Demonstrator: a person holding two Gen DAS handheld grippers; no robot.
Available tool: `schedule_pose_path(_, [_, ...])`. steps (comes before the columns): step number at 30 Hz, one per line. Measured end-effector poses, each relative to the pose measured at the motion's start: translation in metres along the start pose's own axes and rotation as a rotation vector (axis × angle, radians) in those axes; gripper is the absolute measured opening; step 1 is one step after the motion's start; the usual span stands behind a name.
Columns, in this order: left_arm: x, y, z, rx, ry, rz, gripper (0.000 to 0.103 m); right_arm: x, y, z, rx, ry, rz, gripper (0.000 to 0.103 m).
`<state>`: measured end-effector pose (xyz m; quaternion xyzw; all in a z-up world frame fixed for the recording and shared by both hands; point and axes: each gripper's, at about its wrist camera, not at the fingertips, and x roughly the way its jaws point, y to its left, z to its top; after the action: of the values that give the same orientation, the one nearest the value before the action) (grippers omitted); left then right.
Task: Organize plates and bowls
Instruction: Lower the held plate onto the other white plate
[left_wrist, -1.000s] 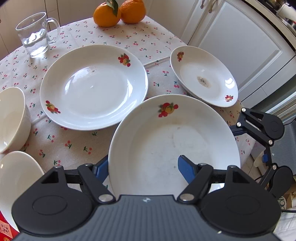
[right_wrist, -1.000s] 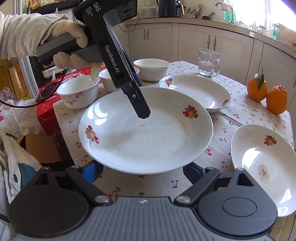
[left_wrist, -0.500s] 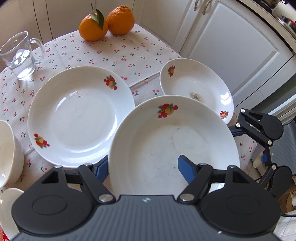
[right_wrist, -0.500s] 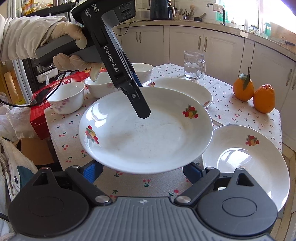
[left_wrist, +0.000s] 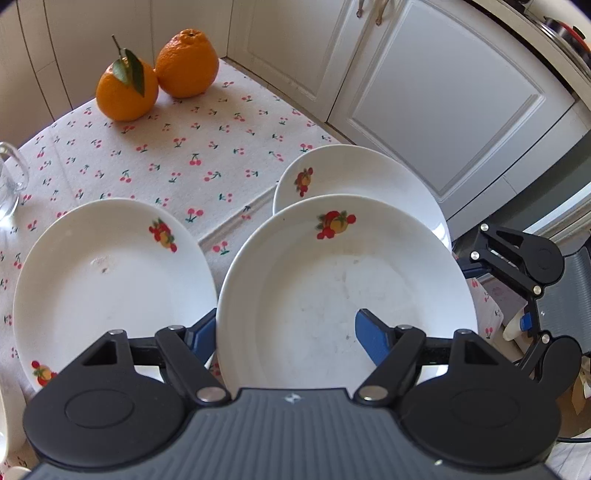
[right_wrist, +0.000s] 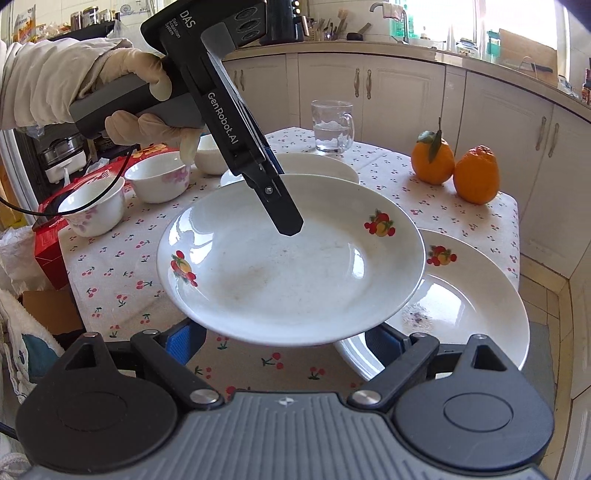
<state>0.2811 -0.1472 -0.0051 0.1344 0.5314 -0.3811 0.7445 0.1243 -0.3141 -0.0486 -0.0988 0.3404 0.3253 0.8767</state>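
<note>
A gloved hand (right_wrist: 122, 96) is holding the left gripper (left_wrist: 286, 336), whose jaws are pinching the near rim of a white plate (left_wrist: 347, 295) with fruit prints, one blue pad on the inside of the rim and the other underneath. The plate is hanging above the surface (left_wrist: 192, 147), which is wearing a cherry-print cloth, and it is overlapping a second plate (right_wrist: 472, 295) lying on the cloth at the surface's edge near the cabinets; that lower plate is showing a dark smudge in its well. In the right wrist view the held plate is sitting tilted, its near edge just above the right gripper (right_wrist: 291, 338), whose jaws are standing wide apart and gripping nothing, with the plate's rim passing over them. Whether the pads are touching the underside cannot be told. A third plate (left_wrist: 110, 288) is resting flat on the cloth to the left of the held one. Three bowls (right_wrist: 159, 177) are sitting beyond it near a red box (right_wrist: 51, 258). A glass mug (right_wrist: 332, 125) of water and two oranges (left_wrist: 155, 74), touching each other, are standing at the far side of the surface
</note>
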Motion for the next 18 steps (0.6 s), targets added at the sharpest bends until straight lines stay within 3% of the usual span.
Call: schedule_pose_path(18, [0.043,-0.030,0.054,0.100,0.017,-0.040,0.075,-0.026,-0.037,-0.021,0.113,-0.034,-0.102,0.095])
